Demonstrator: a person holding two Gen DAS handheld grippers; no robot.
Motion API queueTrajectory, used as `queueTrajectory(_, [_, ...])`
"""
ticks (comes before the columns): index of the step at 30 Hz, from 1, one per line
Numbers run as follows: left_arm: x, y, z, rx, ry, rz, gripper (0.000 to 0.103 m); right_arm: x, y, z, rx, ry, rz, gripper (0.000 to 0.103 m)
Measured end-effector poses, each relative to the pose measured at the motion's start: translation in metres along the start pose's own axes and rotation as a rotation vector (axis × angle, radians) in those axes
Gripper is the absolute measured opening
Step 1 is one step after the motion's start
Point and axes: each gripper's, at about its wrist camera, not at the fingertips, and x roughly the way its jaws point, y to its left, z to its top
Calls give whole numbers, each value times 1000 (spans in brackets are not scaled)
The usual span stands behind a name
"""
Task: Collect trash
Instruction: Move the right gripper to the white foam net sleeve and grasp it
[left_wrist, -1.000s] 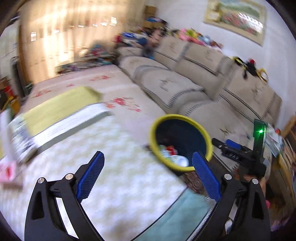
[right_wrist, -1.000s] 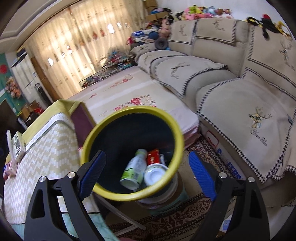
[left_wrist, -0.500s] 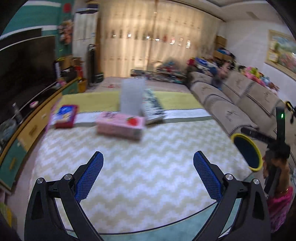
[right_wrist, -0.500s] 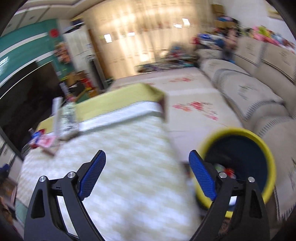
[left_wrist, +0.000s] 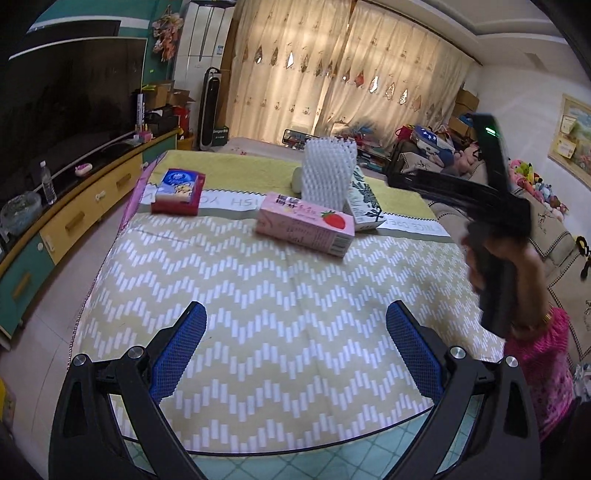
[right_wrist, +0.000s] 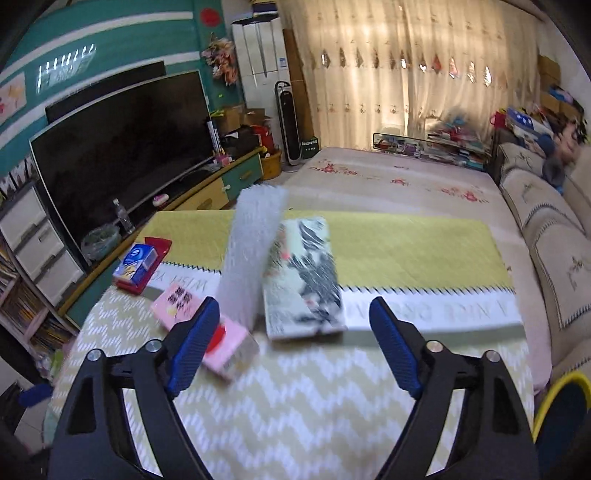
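On the zigzag-patterned table cloth (left_wrist: 295, 295) lie a pink strawberry carton (left_wrist: 304, 223), a white foam net sleeve (left_wrist: 327, 170) standing upright, a black-and-white patterned carton (left_wrist: 364, 203) and a blue and red box (left_wrist: 177, 192). My left gripper (left_wrist: 295, 347) hovers open over the near part of the table, nothing between its fingers. My right gripper (right_wrist: 290, 345) is closing, with nothing between its fingers; it points at the patterned carton (right_wrist: 304, 273), beside the foam sleeve (right_wrist: 251, 251) and pink carton (right_wrist: 207, 325). The yellow-rimmed bin (right_wrist: 561, 410) shows at lower right.
A hand (left_wrist: 517, 258) holds the other gripper's black body (left_wrist: 491, 206) at the right of the left wrist view. A TV (right_wrist: 122, 147) on a low cabinet (left_wrist: 62, 221) stands left. A sofa (right_wrist: 546, 221) runs along the right. Curtains (left_wrist: 332, 74) hang at the back.
Both views have swung from the yellow bin and sofa round to the table with the cartons. The right gripper's jaws stand slightly narrower than before.
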Motion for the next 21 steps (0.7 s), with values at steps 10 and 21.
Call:
queueTrajectory(10, [14, 13, -4, -29, 31, -17, 96, 75, 16, 38, -11, 66, -19, 56])
queueTrajectory(21, [26, 11, -5, -29, 58, -34, 96, 91, 25, 47, -16, 76, 8, 13])
